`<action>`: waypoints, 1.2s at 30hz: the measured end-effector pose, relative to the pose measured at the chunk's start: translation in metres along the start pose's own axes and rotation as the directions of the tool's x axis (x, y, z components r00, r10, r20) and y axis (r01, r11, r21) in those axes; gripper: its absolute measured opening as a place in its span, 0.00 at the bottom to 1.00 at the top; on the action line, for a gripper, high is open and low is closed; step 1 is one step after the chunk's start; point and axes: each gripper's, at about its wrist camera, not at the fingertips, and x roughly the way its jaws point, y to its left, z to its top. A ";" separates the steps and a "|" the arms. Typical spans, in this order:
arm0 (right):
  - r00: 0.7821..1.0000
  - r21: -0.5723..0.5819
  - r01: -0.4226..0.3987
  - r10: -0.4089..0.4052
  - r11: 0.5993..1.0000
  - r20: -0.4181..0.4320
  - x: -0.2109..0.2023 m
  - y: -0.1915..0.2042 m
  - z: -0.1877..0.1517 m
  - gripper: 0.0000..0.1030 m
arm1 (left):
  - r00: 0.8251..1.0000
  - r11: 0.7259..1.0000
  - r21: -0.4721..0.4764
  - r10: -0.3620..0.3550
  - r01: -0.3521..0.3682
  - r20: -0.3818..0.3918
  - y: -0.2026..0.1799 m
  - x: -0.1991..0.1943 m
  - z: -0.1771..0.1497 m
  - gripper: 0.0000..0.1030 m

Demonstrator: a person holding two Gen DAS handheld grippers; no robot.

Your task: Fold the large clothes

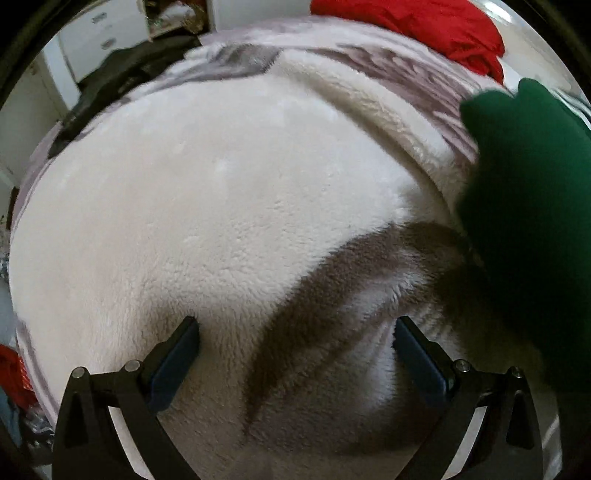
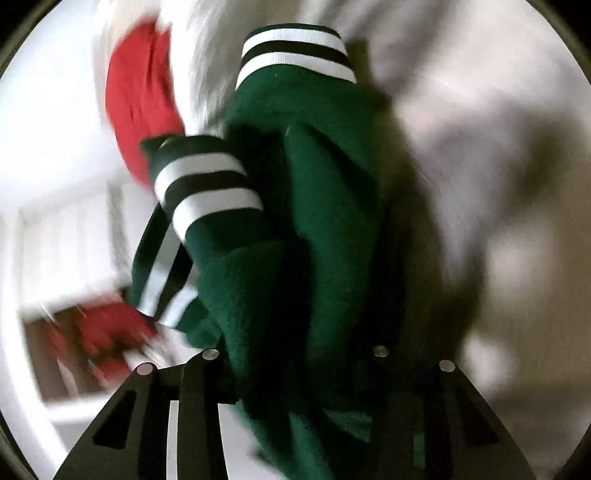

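My left gripper (image 1: 295, 354) hovers over a fluffy cream and grey-brown blanket (image 1: 221, 206), its blue-padded fingers (image 1: 173, 369) spread wide apart and holding nothing. To the right hangs a dark green garment (image 1: 528, 206); a red garment (image 1: 424, 26) lies at the far edge. In the right wrist view, my right gripper (image 2: 295, 369) has that green sweater (image 2: 325, 206) bunched between its fingers, clamped, with white-and-black striped cuffs (image 2: 207, 188) dangling; the red cloth (image 2: 136, 103) blurs at far left.
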 end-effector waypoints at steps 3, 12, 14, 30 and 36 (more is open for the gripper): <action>0.990 0.242 -0.133 0.114 0.961 0.089 -0.038 -0.043 -0.056 0.40 | 0.990 0.998 0.020 -0.064 0.067 -0.122 0.010 -0.001 0.014 1.00; 0.964 0.267 0.207 -0.150 0.941 -0.219 -0.073 -0.115 -0.166 0.57 | 0.996 0.998 0.047 -0.025 0.030 -0.091 0.055 -0.044 0.018 1.00; 0.939 0.119 0.291 -0.260 0.949 -0.225 -0.106 -0.106 -0.148 0.65 | 0.993 0.994 0.100 0.061 -0.050 -0.105 0.057 -0.033 0.001 1.00; 0.884 -0.482 0.249 -0.400 0.840 -0.240 -0.020 0.036 -0.048 0.56 | 0.996 0.997 0.030 0.072 -0.071 -0.051 0.068 -0.020 -0.012 1.00; 0.894 -0.476 0.354 -0.441 0.805 -0.082 -0.036 0.063 -0.011 0.03 | 0.995 0.996 0.040 -0.072 0.075 -0.067 0.051 -0.069 -0.007 1.00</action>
